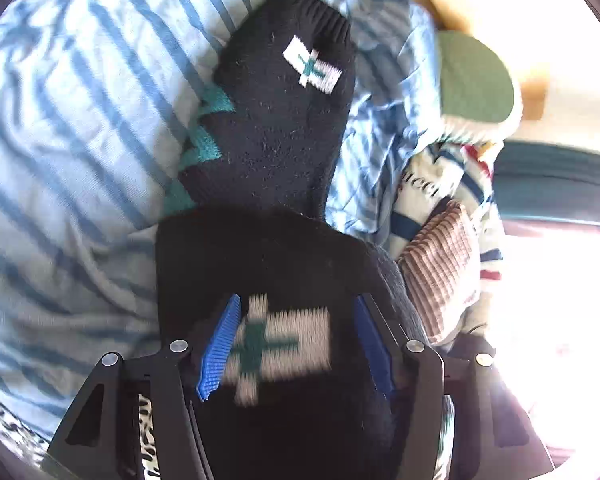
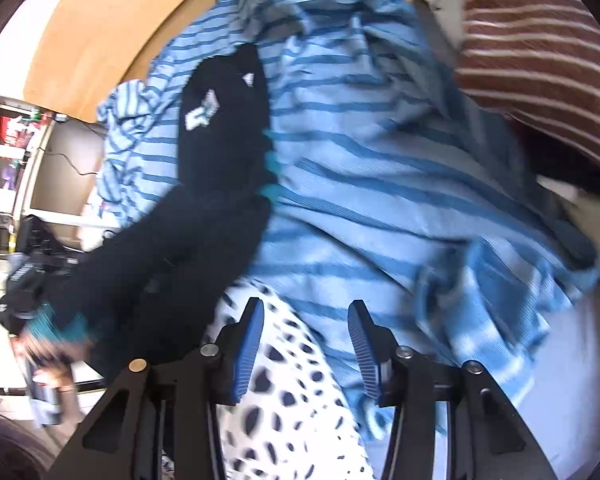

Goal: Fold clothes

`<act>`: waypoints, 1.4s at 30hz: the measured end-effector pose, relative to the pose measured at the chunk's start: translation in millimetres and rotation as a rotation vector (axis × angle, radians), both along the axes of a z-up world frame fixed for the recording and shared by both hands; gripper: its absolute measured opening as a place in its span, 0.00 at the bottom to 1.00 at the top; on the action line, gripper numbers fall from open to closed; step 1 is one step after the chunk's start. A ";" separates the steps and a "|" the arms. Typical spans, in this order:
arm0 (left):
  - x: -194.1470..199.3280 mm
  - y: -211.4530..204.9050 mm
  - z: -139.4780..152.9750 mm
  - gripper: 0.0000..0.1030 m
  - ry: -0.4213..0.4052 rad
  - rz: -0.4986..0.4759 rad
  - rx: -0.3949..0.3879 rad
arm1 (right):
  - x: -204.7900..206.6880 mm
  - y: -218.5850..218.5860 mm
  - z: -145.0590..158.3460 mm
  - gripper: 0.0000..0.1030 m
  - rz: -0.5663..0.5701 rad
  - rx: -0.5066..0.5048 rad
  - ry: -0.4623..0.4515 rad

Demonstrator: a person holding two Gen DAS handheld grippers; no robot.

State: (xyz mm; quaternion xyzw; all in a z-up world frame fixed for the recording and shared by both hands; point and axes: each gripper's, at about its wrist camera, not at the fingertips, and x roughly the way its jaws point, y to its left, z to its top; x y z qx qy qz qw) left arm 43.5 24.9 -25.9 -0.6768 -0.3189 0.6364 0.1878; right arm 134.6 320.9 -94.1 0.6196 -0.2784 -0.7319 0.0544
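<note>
1. The left gripper (image 1: 296, 344) holds the near end of a black sock (image 1: 284, 128), its blue pads (image 1: 220, 348) standing at either side of the white-and-green emblem; the knit fills the space between them, though whether they are truly pinching cannot be told for certain.

2. The sock stretches away from that gripper across a crumpled blue striped shirt (image 1: 68, 128), its ribbed cuff at the far end and a second emblem showing near it. A fold line crosses the sock midway, so the near half looks doubled over the rest.

3. The right gripper (image 2: 306, 344) hangs released, its jaws apart and holding nothing, above a white spotted cloth (image 2: 284, 392) and the striped shirt (image 2: 380, 184).

4. From the right wrist, the sock (image 2: 220, 136) runs along the left edge of the shirt, toward the left gripper at the frame's left side.

5. Progress, as a judgement: the sock appears half-folded at most, and its fold is not yet set down flat.

6. Left to do: the shirt lies bunched and unfolded, and further clothes wait at its right edge, among them a brown ribbed piece (image 1: 440, 264), a white printed garment (image 1: 428, 192) and a green-topped item (image 1: 476, 76).

7. The task looks early, with most of the pile untouched.
</note>
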 end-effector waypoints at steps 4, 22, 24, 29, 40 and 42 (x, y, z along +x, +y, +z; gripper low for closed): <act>36.3 -14.9 6.0 0.58 0.042 0.128 -0.026 | 18.9 -18.4 -1.3 0.31 0.067 -0.019 0.020; 64.8 -8.1 21.7 0.58 0.127 0.167 0.000 | 28.3 -126.0 25.8 0.31 0.352 -0.083 0.241; 57.5 -6.5 20.5 0.58 0.116 0.157 0.007 | 21.4 -138.3 21.0 0.31 0.353 -0.076 0.253; 35.7 -4.4 20.9 0.58 0.092 0.130 0.010 | 1.3 -144.2 15.4 0.31 0.272 -0.128 0.278; -60.5 20.9 32.1 0.58 0.099 0.095 0.010 | -78.6 -118.9 27.3 0.31 0.265 -0.141 0.351; -85.1 17.4 36.8 0.58 0.113 0.127 0.016 | -99.0 -118.6 24.6 0.30 0.251 -0.143 0.356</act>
